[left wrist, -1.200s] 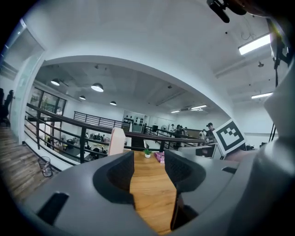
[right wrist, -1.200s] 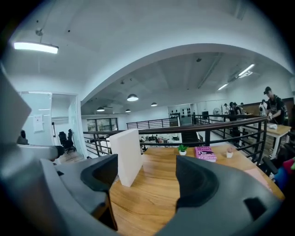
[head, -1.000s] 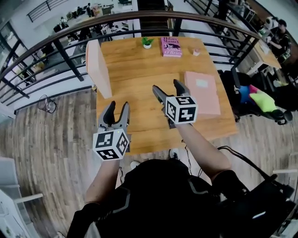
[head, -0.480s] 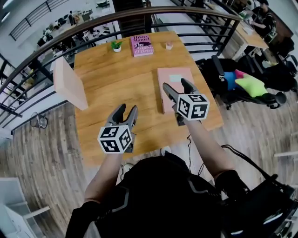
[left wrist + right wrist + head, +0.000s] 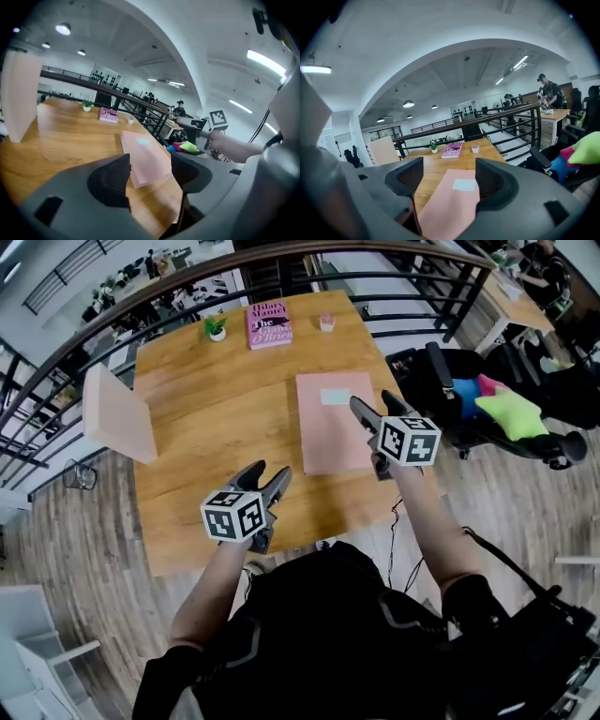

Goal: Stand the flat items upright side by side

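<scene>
On table [image 5: 206,399], near right: pad [image 5: 328,432] flat | left gripper [image 5: 269,476] just widened, empty | right gripper [image 5: 373,405] open, narrowing, empty | risk: I shove pad off right edge.

We note bright, even light from ceiling lamps [image 5: 408,103] above and beyond the right gripper [image 5: 447,177]; fisheye bending curves every edge; its near jaws look soft.

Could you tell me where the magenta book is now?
In the head view the magenta book lies flat at the table's far edge, between the potted plant on its left and a pink cup on its right.
</scene>
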`<act>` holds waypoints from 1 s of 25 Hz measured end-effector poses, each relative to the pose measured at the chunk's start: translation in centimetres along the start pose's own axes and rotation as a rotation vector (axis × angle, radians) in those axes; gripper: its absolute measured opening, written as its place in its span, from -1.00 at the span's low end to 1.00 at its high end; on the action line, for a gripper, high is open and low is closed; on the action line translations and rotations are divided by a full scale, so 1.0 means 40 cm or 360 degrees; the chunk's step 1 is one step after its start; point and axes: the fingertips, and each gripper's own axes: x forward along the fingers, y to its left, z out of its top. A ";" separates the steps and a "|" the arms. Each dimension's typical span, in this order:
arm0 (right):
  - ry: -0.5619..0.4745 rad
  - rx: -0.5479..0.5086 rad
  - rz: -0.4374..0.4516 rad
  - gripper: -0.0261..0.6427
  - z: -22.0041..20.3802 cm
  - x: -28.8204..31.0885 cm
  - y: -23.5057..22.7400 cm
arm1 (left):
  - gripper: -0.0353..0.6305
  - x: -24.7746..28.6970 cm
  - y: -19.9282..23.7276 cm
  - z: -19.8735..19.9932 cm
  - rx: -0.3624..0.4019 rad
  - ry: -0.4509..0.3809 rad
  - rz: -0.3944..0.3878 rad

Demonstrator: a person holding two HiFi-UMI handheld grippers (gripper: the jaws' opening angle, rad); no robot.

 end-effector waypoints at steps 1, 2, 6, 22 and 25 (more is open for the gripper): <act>0.0010 0.0005 0.0007 0.12 -0.002 0.015 -0.033 | -0.05 0.016 -0.002 -0.011 -0.0013 0.0023 -0.0001; 0.0032 0.0006 0.0018 0.12 -0.008 0.033 -0.064 | -0.04 0.030 0.001 -0.022 0.0015 0.0041 0.0032; 0.0189 -0.0028 0.0093 0.20 -0.038 0.118 -0.163 | -0.04 0.096 0.017 -0.076 0.0121 0.0143 0.0151; 0.0547 0.0495 0.0222 0.28 -0.218 0.403 -0.450 | 0.06 0.314 0.009 -0.323 0.0422 0.0711 0.0149; 0.0616 0.0571 0.0325 0.32 -0.246 0.444 -0.455 | 0.06 0.335 0.017 -0.339 0.0409 0.0744 0.0169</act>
